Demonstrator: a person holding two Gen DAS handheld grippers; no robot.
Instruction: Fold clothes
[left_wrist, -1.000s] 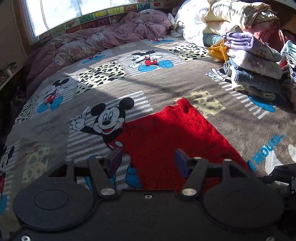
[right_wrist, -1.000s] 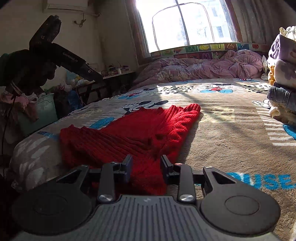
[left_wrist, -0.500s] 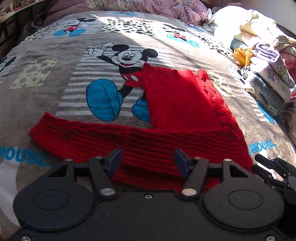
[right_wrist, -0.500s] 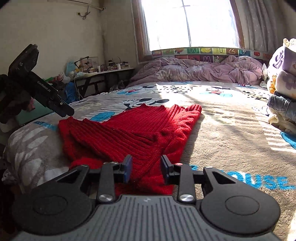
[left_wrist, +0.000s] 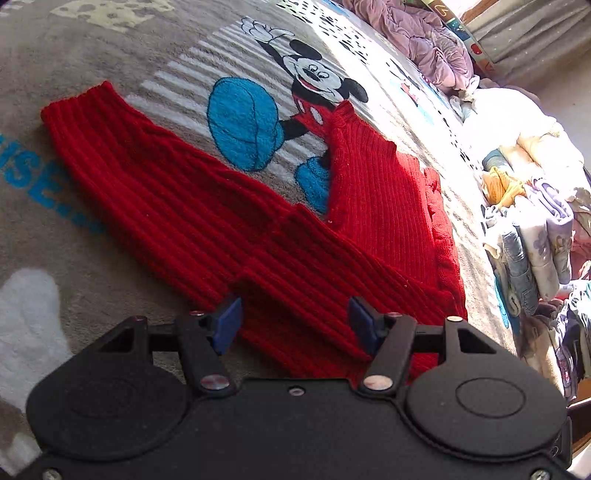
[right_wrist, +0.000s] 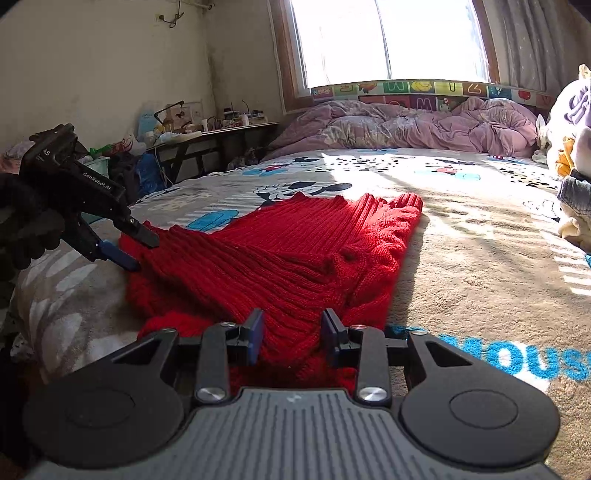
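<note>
While the red sweater (left_wrist: 369, 206) lay on the bed (right_wrist: 461, 258), its sleeve (left_wrist: 155, 192) stretching leftward, I held my left hand-held gripper (left_wrist: 293, 319) nearer, jaws apart over its cuff, my right hand-held gripper (right_wrist: 291, 334) parted at the hem.

**Red ribbed sweater, partly folded**

Red rib-knit sweater (left_wrist: 388, 206) lies flat on the bed. One sleeve (left_wrist: 155, 184) extends sideways, cuff at the far left. Body runs away toward the window; right edge bunched and ruffled.
</note>
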